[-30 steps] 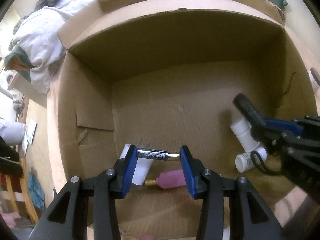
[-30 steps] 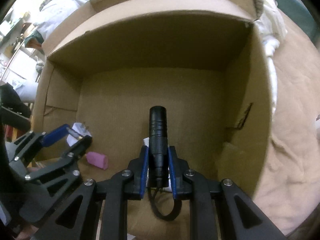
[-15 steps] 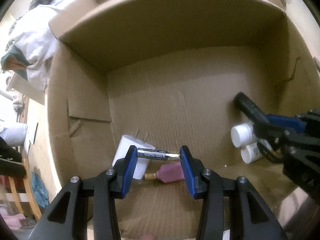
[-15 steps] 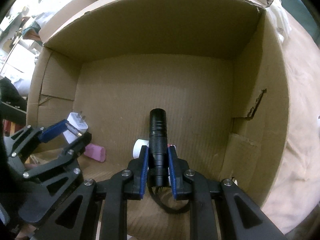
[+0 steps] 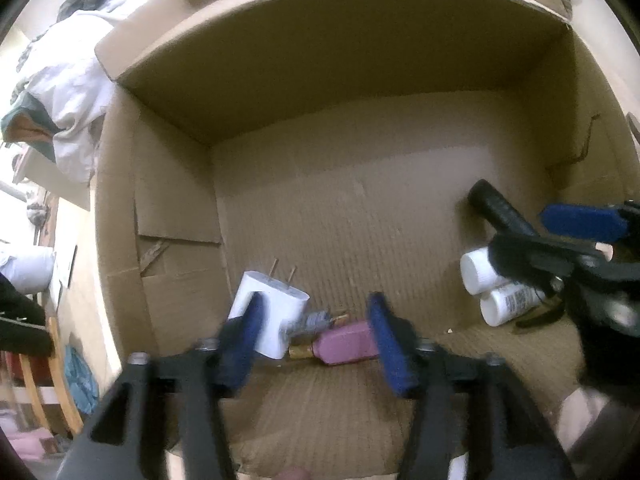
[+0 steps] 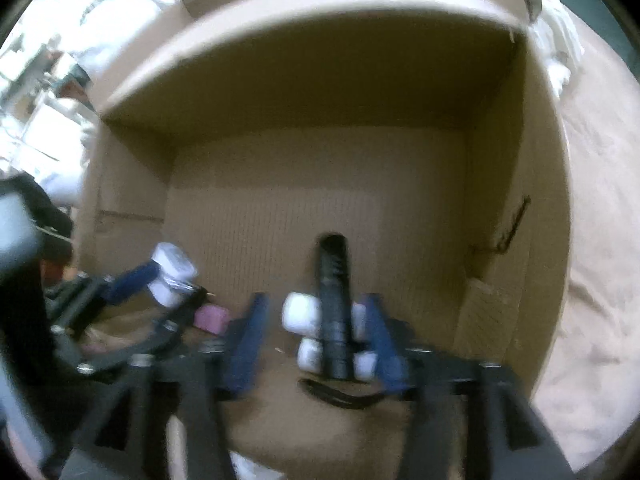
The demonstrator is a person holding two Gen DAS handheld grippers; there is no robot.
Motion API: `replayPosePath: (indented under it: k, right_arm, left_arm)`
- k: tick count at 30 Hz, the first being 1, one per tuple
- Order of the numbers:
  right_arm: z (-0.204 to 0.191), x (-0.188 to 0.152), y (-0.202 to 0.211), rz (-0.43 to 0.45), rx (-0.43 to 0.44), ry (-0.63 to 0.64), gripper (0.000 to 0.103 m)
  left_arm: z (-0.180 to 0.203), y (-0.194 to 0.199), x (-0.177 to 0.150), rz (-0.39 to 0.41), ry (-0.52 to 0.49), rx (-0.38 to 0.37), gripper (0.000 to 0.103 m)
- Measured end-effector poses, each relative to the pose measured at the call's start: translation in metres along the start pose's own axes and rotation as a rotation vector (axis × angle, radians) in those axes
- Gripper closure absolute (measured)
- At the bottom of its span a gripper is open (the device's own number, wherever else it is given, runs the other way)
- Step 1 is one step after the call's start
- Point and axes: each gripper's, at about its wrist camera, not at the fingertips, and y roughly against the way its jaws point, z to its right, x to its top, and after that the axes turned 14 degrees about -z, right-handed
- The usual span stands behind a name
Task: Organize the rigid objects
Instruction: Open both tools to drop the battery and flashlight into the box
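Inside the cardboard box (image 5: pixel 168 208), the left hand-held gripper (image 5: pixel 316 340) is opening, its pads clear of the battery (image 5: pixel 316 320), which lies between them against the white charger (image 5: pixel 276 312). The right hand-held gripper (image 6: pixel 316 340) is opening too, and the black flashlight (image 6: pixel 334 304) rests free between its pads on the white bottles (image 6: pixel 300 314).

Crumpled white laundry (image 5: pixel 68 92) heaps at ten o'clock outside the box, a wooden chair (image 5: pixel 44 380) stands at eight o'clock, and a beige blanket (image 6: pixel 596 240) spreads at three o'clock.
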Motion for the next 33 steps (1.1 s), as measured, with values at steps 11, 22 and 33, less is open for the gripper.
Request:
replayPosePath:
  k: [11, 22, 33]
  right_arm:
    - [-0.007, 0.0, 0.032, 0.154, 0.022, 0.001, 0.0]
    - [-0.003, -0.001, 0.052, 0.203, 0.035, -0.034, 0.0]
    - [-0.006, -0.024, 0.087, 0.259, 0.037, -0.033, 0.0]
  left_arm:
    - [-0.009, 0.025, 0.001, 0.058, 0.06, -0.094, 0.006]
    - [-0.017, 0.037, -0.012, 0.102, 0.081, -0.102, 0.006]
    - [-0.039, 0.096, -0.042, 0.181, 0.077, -0.086, 0.006]
